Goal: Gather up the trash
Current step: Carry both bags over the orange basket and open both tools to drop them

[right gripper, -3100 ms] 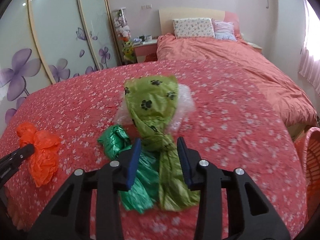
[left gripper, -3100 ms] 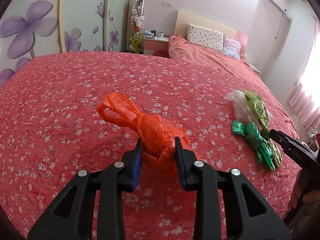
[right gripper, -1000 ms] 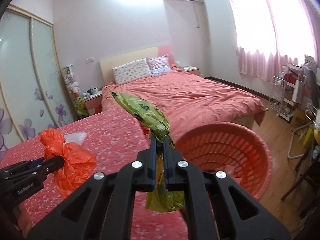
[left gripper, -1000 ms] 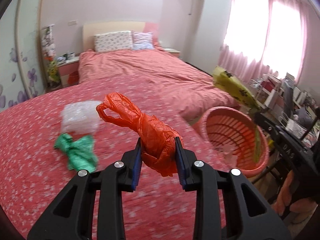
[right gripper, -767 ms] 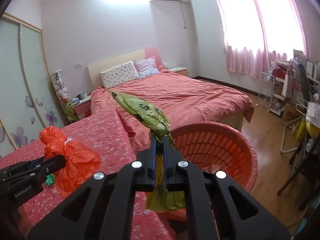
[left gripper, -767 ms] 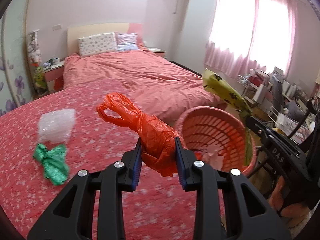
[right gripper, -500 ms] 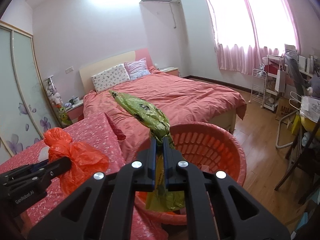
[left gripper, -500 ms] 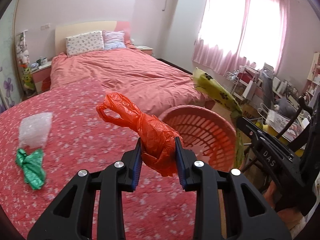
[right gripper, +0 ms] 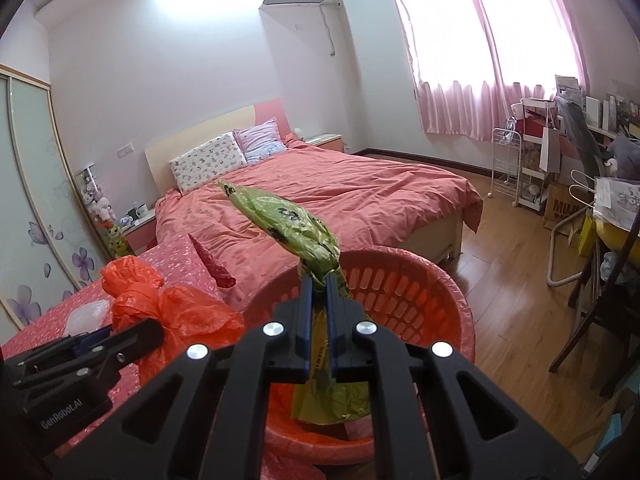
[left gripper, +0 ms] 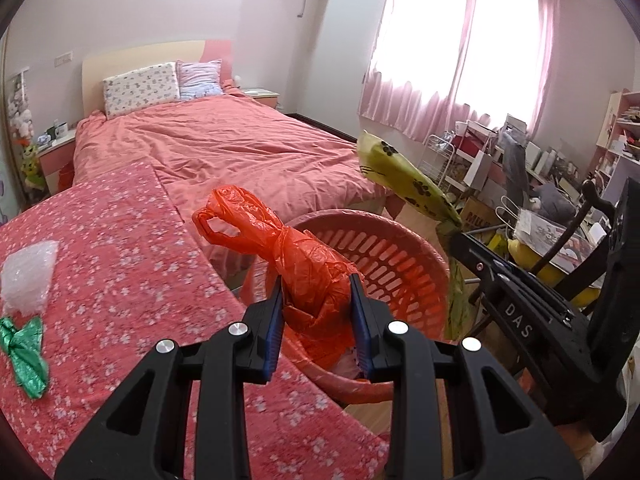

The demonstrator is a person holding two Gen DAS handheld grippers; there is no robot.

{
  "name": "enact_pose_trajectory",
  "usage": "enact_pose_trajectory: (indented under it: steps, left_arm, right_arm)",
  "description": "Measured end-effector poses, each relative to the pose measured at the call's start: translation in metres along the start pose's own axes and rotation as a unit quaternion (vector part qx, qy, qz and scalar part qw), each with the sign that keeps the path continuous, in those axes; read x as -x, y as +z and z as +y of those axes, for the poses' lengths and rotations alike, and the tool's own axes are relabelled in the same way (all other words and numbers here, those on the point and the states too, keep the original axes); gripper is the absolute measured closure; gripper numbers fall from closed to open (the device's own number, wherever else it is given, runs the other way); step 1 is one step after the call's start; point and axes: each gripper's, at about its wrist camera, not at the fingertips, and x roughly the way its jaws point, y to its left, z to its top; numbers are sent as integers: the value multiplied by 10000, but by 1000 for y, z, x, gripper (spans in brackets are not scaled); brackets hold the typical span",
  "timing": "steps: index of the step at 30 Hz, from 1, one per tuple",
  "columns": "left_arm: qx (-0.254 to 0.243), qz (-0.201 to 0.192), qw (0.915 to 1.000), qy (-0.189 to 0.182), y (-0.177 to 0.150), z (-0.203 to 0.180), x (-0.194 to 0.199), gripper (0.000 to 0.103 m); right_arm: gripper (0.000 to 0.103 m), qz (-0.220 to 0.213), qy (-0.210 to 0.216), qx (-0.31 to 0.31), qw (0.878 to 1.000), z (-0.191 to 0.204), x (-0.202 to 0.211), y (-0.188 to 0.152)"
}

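My left gripper [left gripper: 316, 280] is shut on a crumpled orange plastic bag [left gripper: 304, 268], held over the near rim of a round pink slatted basket [left gripper: 404, 256]. In the right wrist view my right gripper [right gripper: 318, 280] is shut on a green paw-print bag [right gripper: 288, 220], which hangs over the same basket [right gripper: 420, 292]. The orange bag [right gripper: 168, 312] and the left gripper [right gripper: 158, 330] show at that view's left. The green bag [left gripper: 408, 184] and right gripper [left gripper: 454, 236] appear at the right of the left wrist view. A green foil wrapper [left gripper: 26, 352] and a clear plastic wad [left gripper: 28, 276] lie on the floral bedspread [left gripper: 120, 260].
The basket stands on the wooden floor [right gripper: 508, 280] beside the floral-covered surface, with some trash inside it. A made bed [right gripper: 340, 196] lies beyond. A chair [right gripper: 600, 300], a wire rack [right gripper: 508, 164] and cluttered shelves crowd the right side under the pink curtains [right gripper: 480, 60].
Both grippers have carried their bags to the right, off the bedspread and over the basket, which has grown larger in both views. The wrapper and plastic wad have slid to the left edge.
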Motion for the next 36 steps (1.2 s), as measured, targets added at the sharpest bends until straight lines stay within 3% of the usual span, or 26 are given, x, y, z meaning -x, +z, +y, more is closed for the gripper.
enact_pose_trajectory:
  steps: [16,19,21,24,27,36]
  left_arm:
    - [-59,203,9996,-170,1,-15,-30,71]
    - [10,290,9995,-134,0,-12,-35,60]
    - [88,325,9994,-87,-3,-7,-37,54]
    - [149,369,9992,51,-7,0,-36,49]
    - [201,387,9987,264,-12,13,-32,47]
    - [437,407,9918,1127,-30,63,-5,44]
  right_arm:
    - [93,50,8,-213,9998,-21,-26,6]
    - [89,89,42,-262,9996,-23,-33,7]
    - [78,135,74,-314,9994,-26,-36,7]
    - [64,179,97,-373,9991,-27,-39,4]
    - [56,180,41,-291,9994,-26,-37,-2]
    - [49,276,19,-192,9994,-20,-36,-11]
